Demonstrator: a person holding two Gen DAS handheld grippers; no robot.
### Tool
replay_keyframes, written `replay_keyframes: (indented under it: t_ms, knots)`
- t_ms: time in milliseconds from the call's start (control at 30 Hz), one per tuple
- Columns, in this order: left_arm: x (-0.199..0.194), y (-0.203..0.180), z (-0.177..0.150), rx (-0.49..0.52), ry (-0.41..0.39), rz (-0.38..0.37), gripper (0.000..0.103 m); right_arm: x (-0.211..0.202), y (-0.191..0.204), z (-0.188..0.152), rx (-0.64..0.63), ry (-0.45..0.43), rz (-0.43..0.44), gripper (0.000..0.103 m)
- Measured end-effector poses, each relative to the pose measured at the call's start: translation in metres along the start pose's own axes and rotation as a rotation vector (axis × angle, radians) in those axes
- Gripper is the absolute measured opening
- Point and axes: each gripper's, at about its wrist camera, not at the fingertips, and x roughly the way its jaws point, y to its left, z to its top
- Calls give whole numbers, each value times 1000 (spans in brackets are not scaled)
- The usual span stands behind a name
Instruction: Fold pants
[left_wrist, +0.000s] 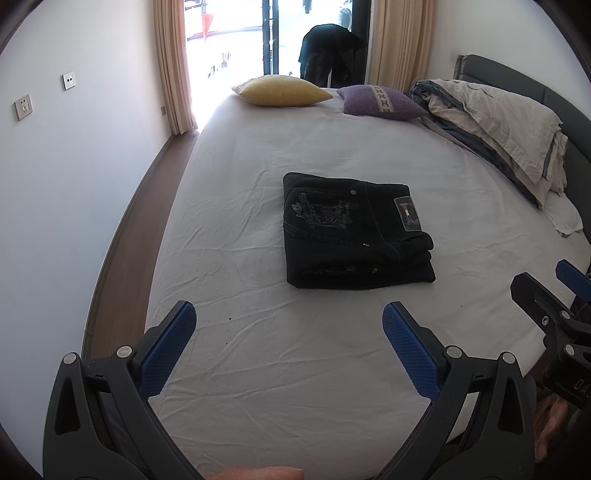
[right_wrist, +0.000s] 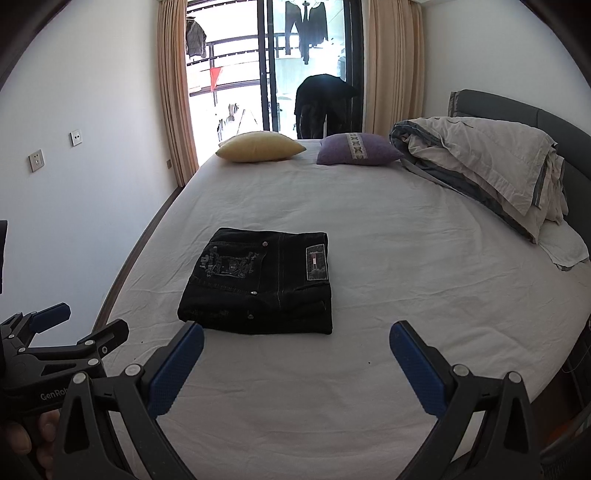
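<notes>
My left gripper (left_wrist: 289, 317) is nearest to me. Its two blue fingers (left_wrist: 412, 350) are wide apart and hold nothing. My right gripper (right_wrist: 296, 338) is the same: fingers (right_wrist: 177, 369) wide apart, nothing between them. Both hang low over the near part of the bed (right_wrist: 424, 258), side by side, pointing forward and a bit down at the sheet.

Just past my fingers lie the pants (left_wrist: 354, 229). They are dark and sit in a neat thick square in the middle of the bed, label side up. I am not touching them. In the right view they lie just beyond my left finger tip. To me the folding looks done, or very close to done.

What could go wrong now? If I push a finger forward, I could bump the near edge of the pants (right_wrist: 258, 280) and the layers could slide open. If I grab only the top layer and lift, the stack could flop apart. The sheet is wrinkly, so a finger could also catch it and drag the pants along.

Farther away are a yellow pillow (left_wrist: 280, 90) and a purple pillow (left_wrist: 380, 101). A heaped blanket (left_wrist: 495, 122) lies at the far right by the headboard. They are well apart from the pants.
</notes>
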Motion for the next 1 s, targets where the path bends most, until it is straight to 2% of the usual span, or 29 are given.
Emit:
replay_keyframes:
  t_ms: [1000]
  knots:
    - [2, -4, -4, -4, 11, -1, 103, 2, 1, -2, -3, 6, 3, 103]
